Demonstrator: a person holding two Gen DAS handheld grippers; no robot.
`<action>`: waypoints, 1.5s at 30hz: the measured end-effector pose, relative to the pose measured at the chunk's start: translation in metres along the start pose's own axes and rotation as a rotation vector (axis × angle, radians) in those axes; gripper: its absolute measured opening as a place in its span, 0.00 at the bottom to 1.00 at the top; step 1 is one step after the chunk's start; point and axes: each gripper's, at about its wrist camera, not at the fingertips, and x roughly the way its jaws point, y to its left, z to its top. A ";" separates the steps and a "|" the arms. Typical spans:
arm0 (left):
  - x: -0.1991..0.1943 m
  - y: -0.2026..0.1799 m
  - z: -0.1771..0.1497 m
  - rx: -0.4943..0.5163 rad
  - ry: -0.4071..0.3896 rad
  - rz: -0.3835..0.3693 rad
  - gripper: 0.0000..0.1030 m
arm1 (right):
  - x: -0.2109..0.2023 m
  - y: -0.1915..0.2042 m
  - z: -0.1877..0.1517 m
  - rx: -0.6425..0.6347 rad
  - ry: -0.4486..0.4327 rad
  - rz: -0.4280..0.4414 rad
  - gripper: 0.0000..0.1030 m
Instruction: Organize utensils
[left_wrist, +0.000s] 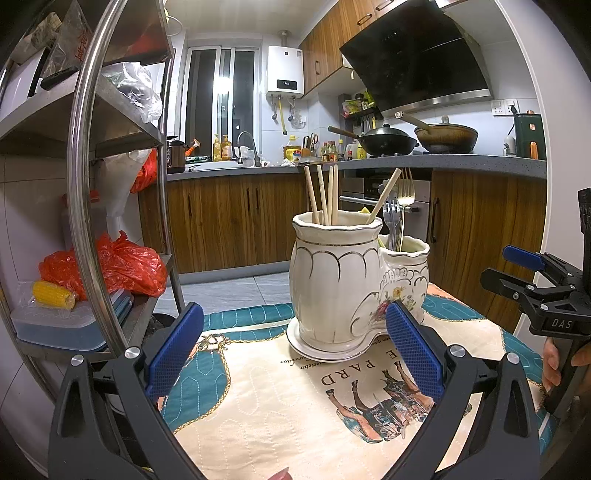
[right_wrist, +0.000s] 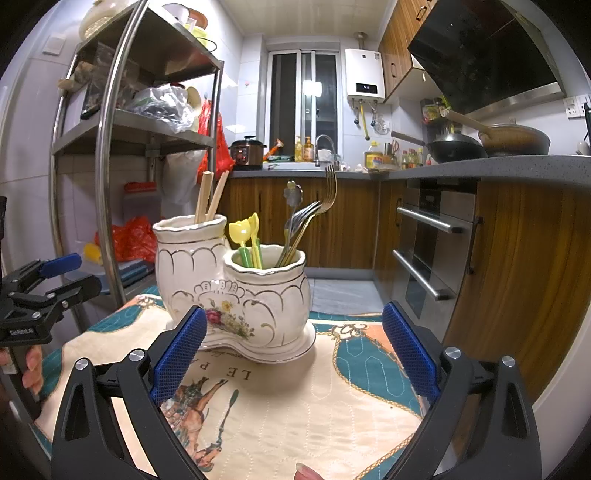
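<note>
Ceramic twin-pot utensil holder (left_wrist: 340, 280) stands on a quilted printed table mat (left_wrist: 266, 417), on its own white base dish. The taller pot holds wooden chopsticks (left_wrist: 325, 195). The lower pot (right_wrist: 269, 295) holds metal forks (right_wrist: 314, 218), a flower-ended metal spoon handle (right_wrist: 293, 195) and small yellow plastic picks (right_wrist: 245, 232).

Left gripper (left_wrist: 295, 354): blue pads spread wide, nothing between them, aimed at the holder from the tall-pot side and close to its base. Right gripper (right_wrist: 295, 354): likewise wide open and empty, facing the lower pot from the other side. Each gripper shows at the edge of the other's view, with a hand on its handle.

No loose utensil is visible on the mat in either view; what looks like a spoon near the horse print in the right wrist view appears to be part of the print, though that is not certain.

Judgement: sorting looks done or nearly so, with chopsticks in one pot and forks, spoon and picks in the other. One chopstick (left_wrist: 384, 195) leans across toward the low pot's side; it seems to sit in the tall pot, but its foot is hidden.

Next move, if any: straighten that leaning stick, or check the table outside the views for stray pieces. That calls for a narrow, high pinch on the shaft, keeping clear of the fork tines, and no sideways push on the holder, which would probably slide on the cloth.
</note>
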 end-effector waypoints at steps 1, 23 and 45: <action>0.000 0.000 0.000 0.000 0.000 0.000 0.95 | 0.000 0.000 0.000 0.000 0.000 0.000 0.92; 0.000 0.000 0.000 0.001 0.001 0.000 0.95 | 0.000 0.000 0.000 0.000 0.000 0.000 0.94; 0.000 -0.001 0.001 0.000 0.001 0.000 0.95 | 0.001 0.000 0.000 -0.001 0.001 0.000 0.94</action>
